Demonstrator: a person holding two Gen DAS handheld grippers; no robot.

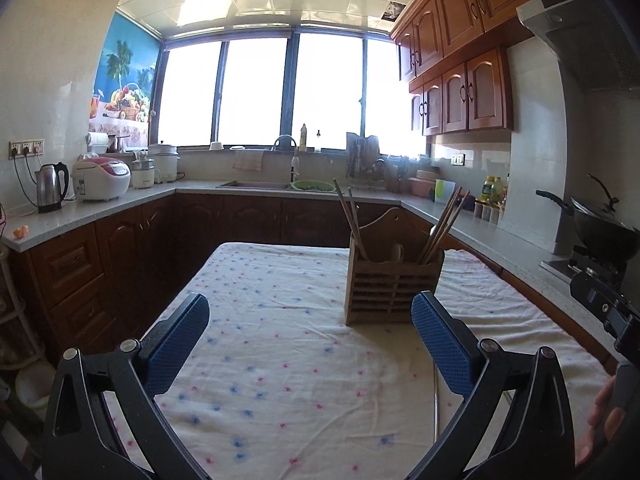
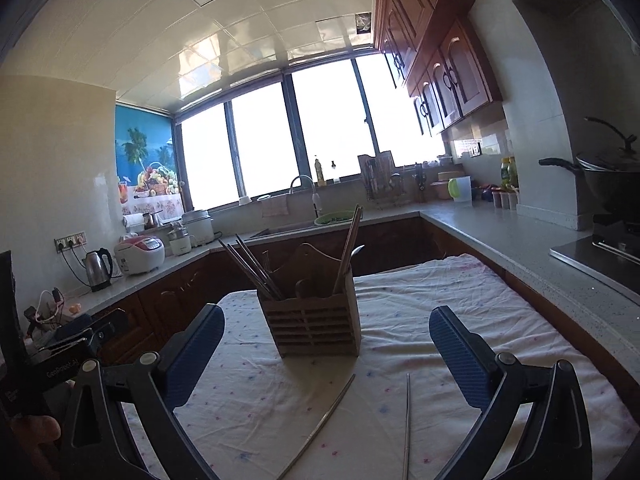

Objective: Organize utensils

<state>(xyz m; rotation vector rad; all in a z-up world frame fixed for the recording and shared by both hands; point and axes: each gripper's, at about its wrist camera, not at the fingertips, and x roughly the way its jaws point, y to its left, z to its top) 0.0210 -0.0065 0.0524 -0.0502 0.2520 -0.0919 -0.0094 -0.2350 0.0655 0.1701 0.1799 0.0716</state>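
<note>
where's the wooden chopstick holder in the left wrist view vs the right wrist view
Left wrist view: the wooden chopstick holder stands right of centre on the tablecloth, just beyond the right-hand blue pad.
Right wrist view: the holder stands near centre, between the two blue pads and beyond them.
Shared landmark: the sink faucet under the window, behind the holder in both.

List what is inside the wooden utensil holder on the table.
The wooden utensil holder has chopsticks leaning left in one compartment, more chopsticks upright in another, and a spoon. Its slatted walls hide their lower ends and anything shorter.
</note>
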